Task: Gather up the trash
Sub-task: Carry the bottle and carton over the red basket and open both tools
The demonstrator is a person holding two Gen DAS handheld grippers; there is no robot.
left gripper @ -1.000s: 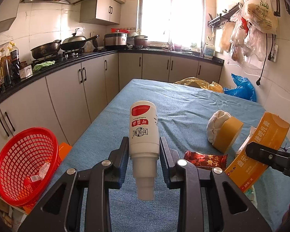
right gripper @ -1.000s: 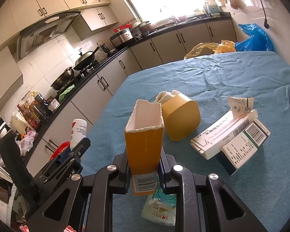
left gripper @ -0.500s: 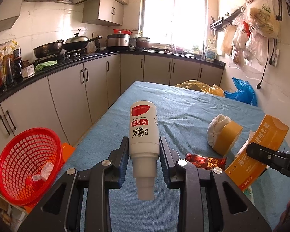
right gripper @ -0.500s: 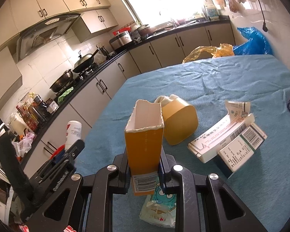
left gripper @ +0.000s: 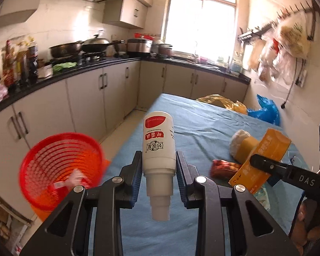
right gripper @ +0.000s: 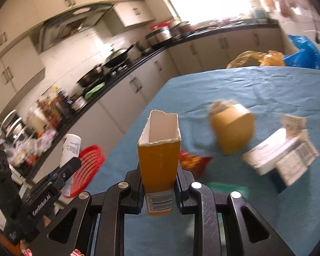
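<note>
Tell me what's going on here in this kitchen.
A person is clearing trash off a blue-covered table with a handheld gripper in each hand. The left gripper has its jaws closed on a white bottle, held upside down. The right gripper clamps an open orange carton. A red basket waits beside the table; boxes and a wrapper remain on it.

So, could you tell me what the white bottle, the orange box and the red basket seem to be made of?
White bottle: smooth, slightly glossy plastic, probably, with printed label.
Orange box: thin cardboard; the torn top edge shows white.
Red basket: moulded plastic lattice, seemingly glossy, though blurred.
</note>
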